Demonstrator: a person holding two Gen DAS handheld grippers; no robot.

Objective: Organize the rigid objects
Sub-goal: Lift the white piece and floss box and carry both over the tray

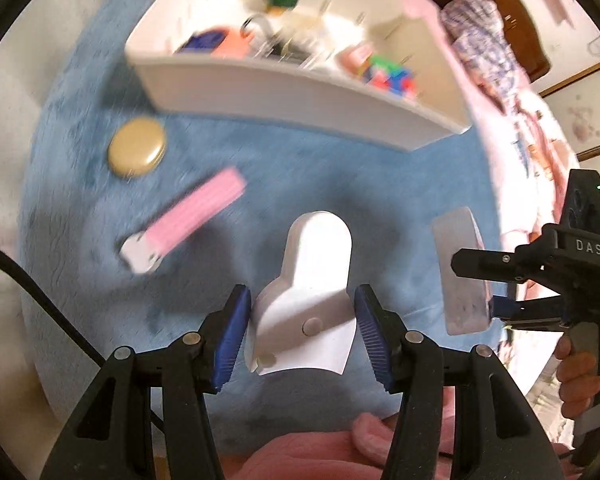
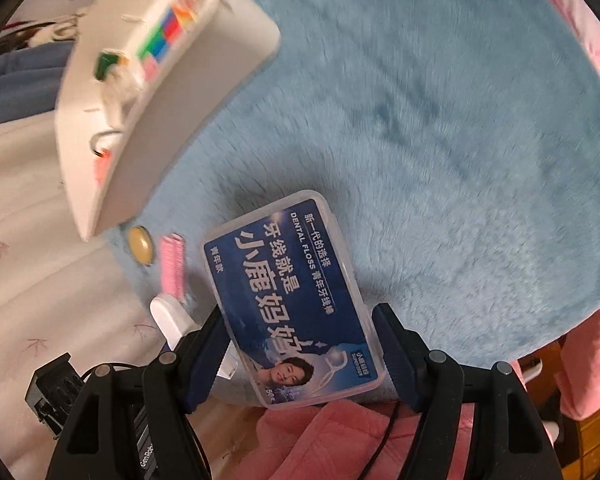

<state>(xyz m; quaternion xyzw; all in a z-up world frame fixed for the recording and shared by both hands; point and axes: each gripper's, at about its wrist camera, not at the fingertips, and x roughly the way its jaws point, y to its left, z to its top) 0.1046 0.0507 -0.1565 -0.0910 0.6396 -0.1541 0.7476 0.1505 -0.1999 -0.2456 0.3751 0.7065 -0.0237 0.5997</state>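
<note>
At lower centre the left gripper (image 1: 302, 322) clamps a white plastic piece (image 1: 308, 300), the right gripper (image 2: 300, 354) pinches a dental floss box (image 2: 288, 300), and beyond, on the blue rug (image 1: 300, 168), lie a pink comb (image 1: 192, 216), tan disc (image 1: 137, 147) and, at upper centre, the white organizer tray (image 1: 300, 96).

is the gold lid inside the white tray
No, the gold lid lies on the blue rug, outside the white tray.

Blue rug (image 1: 300, 168); pink comb (image 1: 196, 212); white tray (image 1: 300, 92).
</note>
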